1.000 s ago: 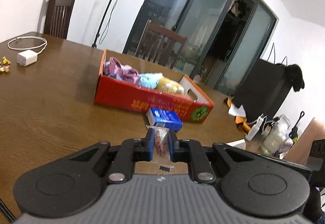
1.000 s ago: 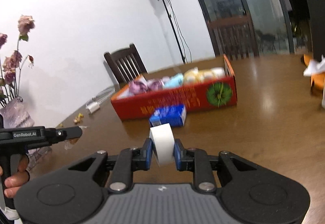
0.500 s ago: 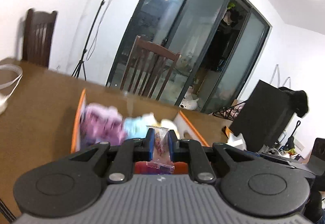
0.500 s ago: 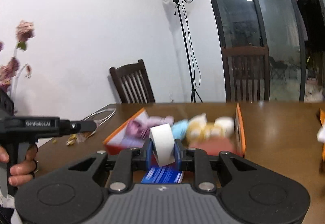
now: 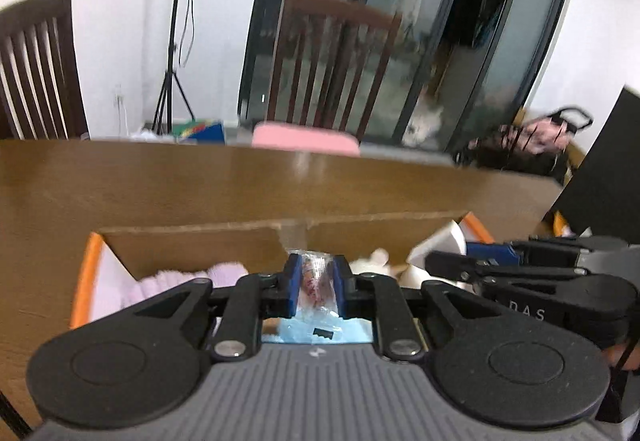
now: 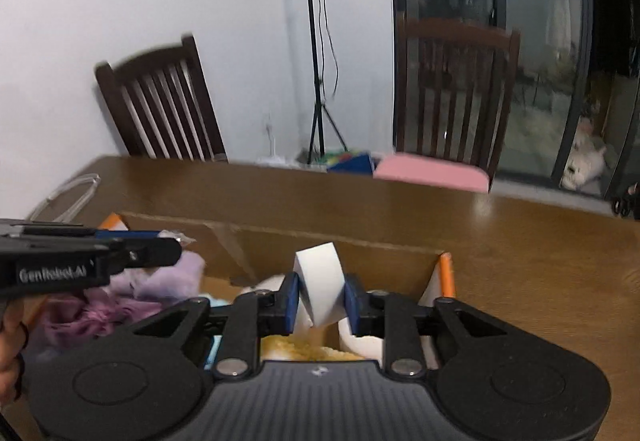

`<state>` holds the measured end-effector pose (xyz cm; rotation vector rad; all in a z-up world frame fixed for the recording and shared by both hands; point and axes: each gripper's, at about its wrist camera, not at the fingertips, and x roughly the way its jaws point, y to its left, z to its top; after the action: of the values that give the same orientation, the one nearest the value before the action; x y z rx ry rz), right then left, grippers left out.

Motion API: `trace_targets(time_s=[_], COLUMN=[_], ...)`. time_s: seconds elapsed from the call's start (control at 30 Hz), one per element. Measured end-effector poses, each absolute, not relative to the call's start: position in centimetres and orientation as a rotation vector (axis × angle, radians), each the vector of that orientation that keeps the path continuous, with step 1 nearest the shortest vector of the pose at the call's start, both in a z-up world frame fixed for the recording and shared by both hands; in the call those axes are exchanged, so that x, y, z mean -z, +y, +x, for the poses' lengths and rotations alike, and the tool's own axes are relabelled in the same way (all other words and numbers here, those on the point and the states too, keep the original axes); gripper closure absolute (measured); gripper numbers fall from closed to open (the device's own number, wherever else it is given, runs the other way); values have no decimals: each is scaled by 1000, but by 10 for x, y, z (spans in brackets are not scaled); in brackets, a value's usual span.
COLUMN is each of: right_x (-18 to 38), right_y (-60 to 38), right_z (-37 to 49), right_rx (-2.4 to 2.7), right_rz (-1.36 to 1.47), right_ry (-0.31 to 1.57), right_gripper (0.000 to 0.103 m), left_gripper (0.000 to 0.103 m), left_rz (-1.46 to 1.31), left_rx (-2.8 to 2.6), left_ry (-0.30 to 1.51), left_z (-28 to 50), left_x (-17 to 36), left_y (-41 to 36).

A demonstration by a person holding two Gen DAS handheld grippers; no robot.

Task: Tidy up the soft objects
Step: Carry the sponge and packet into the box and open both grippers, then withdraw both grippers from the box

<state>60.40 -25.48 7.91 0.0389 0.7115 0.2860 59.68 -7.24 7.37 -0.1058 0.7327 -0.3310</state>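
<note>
Two items left to drop: your left gripper [image 5: 316, 283] pinches a clear packet [image 5: 317, 287], your right gripper [image 6: 322, 297] clamps a white sponge [image 6: 320, 287], both over the half-filled box [image 6: 320, 237]

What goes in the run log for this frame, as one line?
left gripper: shut on clear packet | right gripper: shut on white roll | both over cardboard box | release: not yet
</note>
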Motion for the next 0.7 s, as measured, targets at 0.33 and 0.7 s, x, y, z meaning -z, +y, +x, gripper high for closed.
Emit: trace_targets(time_s=[0.33, 0.7], right_x=[-64, -117], right_y=[-271, -277], right_z=[608, 556], right_rx=[-301, -298], right_rz=[161, 149], right_ry=[636, 539], right_gripper=[45, 44], left_gripper=[57, 57], left_rz=[-130, -110], left_rx=[353, 312], left_ry=[686, 550], left_z=[587, 514], left_x=[-76, -124], left_y=[-64, -48])
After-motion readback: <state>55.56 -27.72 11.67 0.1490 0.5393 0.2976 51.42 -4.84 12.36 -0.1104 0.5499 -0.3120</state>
